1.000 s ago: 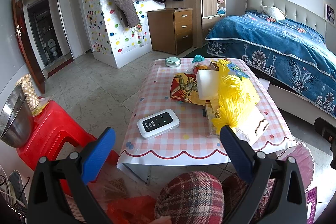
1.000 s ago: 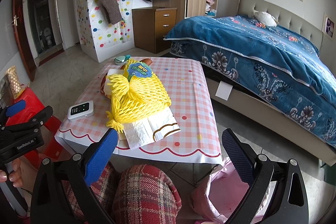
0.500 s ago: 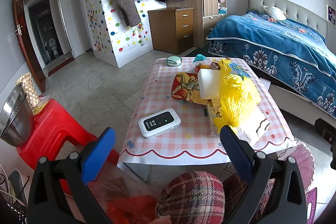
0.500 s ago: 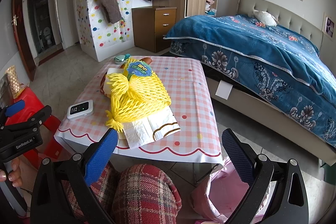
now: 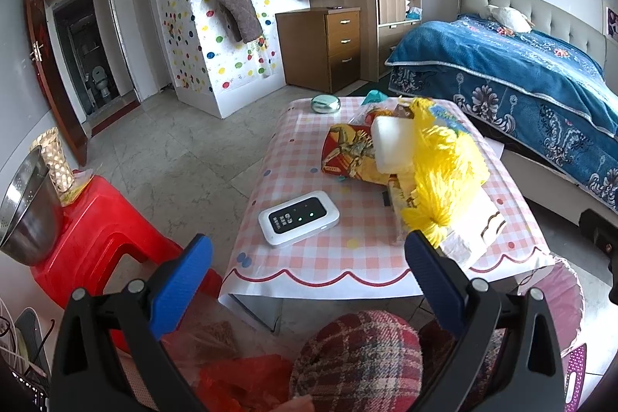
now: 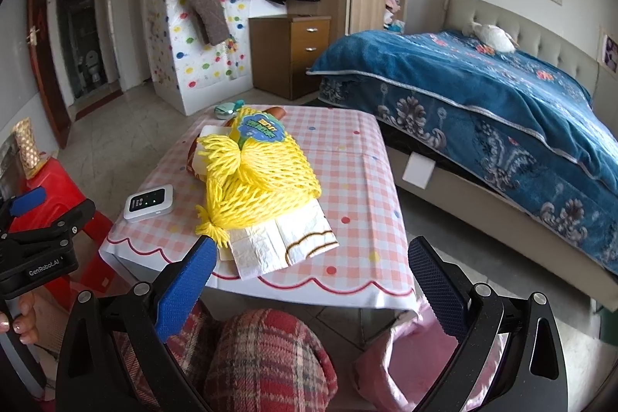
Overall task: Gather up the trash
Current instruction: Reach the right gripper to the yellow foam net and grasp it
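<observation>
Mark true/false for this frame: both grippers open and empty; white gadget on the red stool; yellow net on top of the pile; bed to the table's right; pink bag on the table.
1. Both the left gripper and right gripper are open and empty. True.
2. The white gadget lies on the red stool. False: it lies on the table.
3. The yellow net tops the pile. True.
4. The bed stands right of the table. True.
5. The pink bag is on the table. False: it sits below the table's edge.

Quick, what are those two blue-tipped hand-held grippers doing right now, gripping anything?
Left hand-held gripper: open, holding nothing.
Right hand-held gripper: open, holding nothing.
</observation>
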Demonstrator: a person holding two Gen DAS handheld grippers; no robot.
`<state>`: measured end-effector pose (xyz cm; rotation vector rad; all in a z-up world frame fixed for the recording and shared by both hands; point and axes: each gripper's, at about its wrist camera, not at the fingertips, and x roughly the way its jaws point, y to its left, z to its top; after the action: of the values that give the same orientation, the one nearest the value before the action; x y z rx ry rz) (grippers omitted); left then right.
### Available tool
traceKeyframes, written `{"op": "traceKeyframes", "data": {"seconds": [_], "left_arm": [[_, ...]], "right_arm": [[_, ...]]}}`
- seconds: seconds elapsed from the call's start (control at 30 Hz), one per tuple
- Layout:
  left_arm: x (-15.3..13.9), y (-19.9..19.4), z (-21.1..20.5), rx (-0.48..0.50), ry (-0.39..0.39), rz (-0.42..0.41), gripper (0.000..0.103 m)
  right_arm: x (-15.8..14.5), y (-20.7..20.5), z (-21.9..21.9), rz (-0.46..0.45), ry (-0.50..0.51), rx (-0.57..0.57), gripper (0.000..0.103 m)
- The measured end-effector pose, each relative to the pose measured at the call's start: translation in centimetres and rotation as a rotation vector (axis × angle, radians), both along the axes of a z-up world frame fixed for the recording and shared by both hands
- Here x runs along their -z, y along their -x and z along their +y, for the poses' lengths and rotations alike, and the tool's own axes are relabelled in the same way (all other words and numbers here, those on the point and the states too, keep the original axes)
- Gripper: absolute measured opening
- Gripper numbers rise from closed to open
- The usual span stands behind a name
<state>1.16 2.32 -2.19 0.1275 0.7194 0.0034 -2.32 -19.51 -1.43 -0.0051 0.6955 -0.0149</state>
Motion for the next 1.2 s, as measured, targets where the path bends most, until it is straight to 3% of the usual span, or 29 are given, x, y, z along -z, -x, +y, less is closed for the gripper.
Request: {"op": "traceKeyframes", "data": {"seconds": [0.13,0.37,0.57,1.0,1.13,1.17,1.2], "left_arm": [[0.9,-0.6,0.4,-0.016,-0.009,0.019,0.097],[2.4,-2.3,1.3,-0.004,0.017,0.038,0.097],[3.1,-4.0,2.0,-0.044,0.007,0.008,0.097],[4.6,-7.2,3.8,-0.06,0.031,0.047,0.097],[4.9,-7.3,3.8,-0.049,0.029,0.051,0.097],[5.0,-7.4,3.7,-0.047,0.03,0.051,0.097],[5.0,-7.3,3.6,-0.044,0.03,0.051,0.097]], "right_arm": [[1.4,-1.9,0.3,-0.018,-0.06,-0.081,0.098],[3.5,-5.2,3.2,0.03,0.013,-0.166,0.098],[4.2,-8.4,5.7,0.033,0.071,-0.166,0.096],[6.9,-15.2,10.1,0.052,0.267,-0.132,0.096],[6.9,-15.8,9.3,0.049,0.254,-0.126,0.086],[6.8,-15.9,9.1,0.049,0.246,-0.121,0.064],[6.6,-16.0,8.9,0.052,0.234,-0.116,0.06]]}}
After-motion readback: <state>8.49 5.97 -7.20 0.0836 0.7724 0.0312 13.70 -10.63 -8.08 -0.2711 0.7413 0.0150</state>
